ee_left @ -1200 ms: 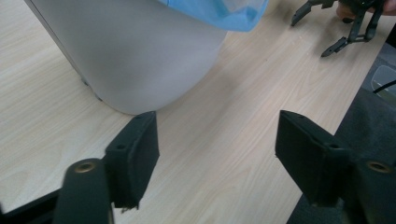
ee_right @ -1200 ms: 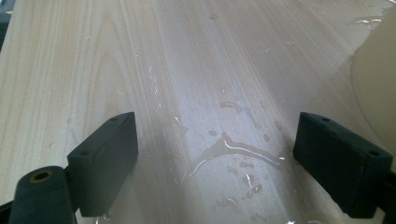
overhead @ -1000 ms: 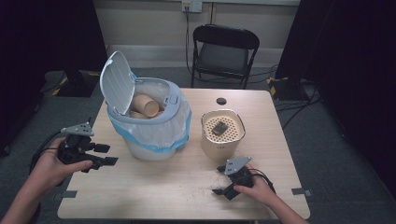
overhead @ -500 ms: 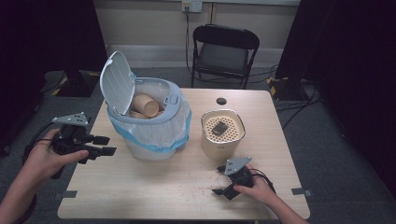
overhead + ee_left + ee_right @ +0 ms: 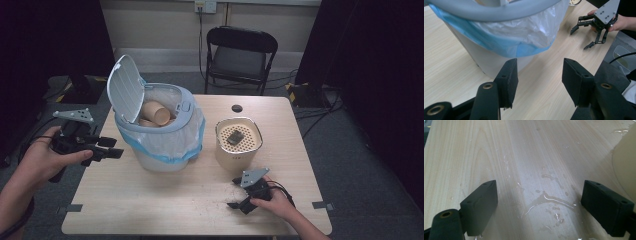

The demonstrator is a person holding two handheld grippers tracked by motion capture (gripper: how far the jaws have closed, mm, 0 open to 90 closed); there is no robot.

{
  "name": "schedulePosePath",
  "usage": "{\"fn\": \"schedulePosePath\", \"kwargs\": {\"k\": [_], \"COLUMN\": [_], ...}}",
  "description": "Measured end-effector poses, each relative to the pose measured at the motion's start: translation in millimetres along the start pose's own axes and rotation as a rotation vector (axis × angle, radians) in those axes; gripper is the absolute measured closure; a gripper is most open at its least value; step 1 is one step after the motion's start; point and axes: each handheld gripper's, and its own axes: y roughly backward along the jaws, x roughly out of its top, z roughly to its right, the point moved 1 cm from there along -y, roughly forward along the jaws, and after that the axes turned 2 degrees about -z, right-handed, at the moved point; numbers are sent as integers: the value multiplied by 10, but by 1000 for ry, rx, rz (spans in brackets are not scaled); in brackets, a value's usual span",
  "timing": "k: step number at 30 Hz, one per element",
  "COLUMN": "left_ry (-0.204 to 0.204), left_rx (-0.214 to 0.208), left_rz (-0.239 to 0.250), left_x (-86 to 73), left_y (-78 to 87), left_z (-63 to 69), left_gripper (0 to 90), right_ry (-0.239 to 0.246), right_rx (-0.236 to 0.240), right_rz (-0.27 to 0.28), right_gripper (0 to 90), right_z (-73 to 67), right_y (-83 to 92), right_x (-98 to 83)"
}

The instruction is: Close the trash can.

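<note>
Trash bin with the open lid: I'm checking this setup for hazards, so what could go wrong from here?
1. The left gripper, jaws open and empty after just closing partway, hovers close beside the trash bin; a bump might tip it or snag the bin liner.
2. Spilled liquid lies on the table under the open right gripper; things may slip there.

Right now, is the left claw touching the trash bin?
Apart. In the left gripper view, bare table shows between the left claw and the trash bin. The high view also shows a gap between them, with nothing held in its open jaws.
</note>
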Motion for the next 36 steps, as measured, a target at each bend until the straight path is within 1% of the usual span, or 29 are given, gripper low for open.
{"fn": "schedulePosePath", "kwargs": {"k": [5,8,9,12,14,15,17,18,20,21,22,25,29,31,32,34,36], "left_ry": [-7,-7,-10,-1,-6,-2,-2,-3,-7,1,6,2,-10,-12,-15,-12,-18], "left_rx": [15,27,35,30,41,41,50,60,66,70,72,81,91,90,98,98,101], "left_rz": [8,26,35,63,75,92,98,105,121,131,141,146,142,150,155,173,185], "left_x": [87,127,141,182,208,220,234,244,265,276,288,334,387,413,428,457,488], "left_y": [68,100,112,133,152,162,172,181,196,201,203,207,188,172,172,167,166], "left_z": [10,-4,-14,-34,-50,-64,-76,-84,-109,-110,-113,-115,-106,-101,-100,-99,-95], "left_gripper": [465,465,465,469,470,471,482,483,495,496,498,499,498,498,498,500,501], "right_ry": [0,0,0,0,0,0,0,1,0,0,0,0,0,2,2,1,1], "right_rx": [0,0,0,0,0,0,0,0,2,2,2,2,2,1,1,1,1], "right_rz": [0,0,0,0,0,0,0,0,-1,-1,-1,-1,-1,-1,-1,-1,-1], "right_gripper": [130,130,130,130,130,130,130,130,130,130,130,130,130,130,130,130,130], "right_z": [0,0,0,0,0,0,0,0,0,0,0,0,0,1,1,0,0], "right_y": [0,0,0,0,0,0,0,0,1,1,0,0,0,0,0,0,1], "right_x": [0,0,0,0,0,0,0,0,0,0,0,0,0,0,0,0,0]}}
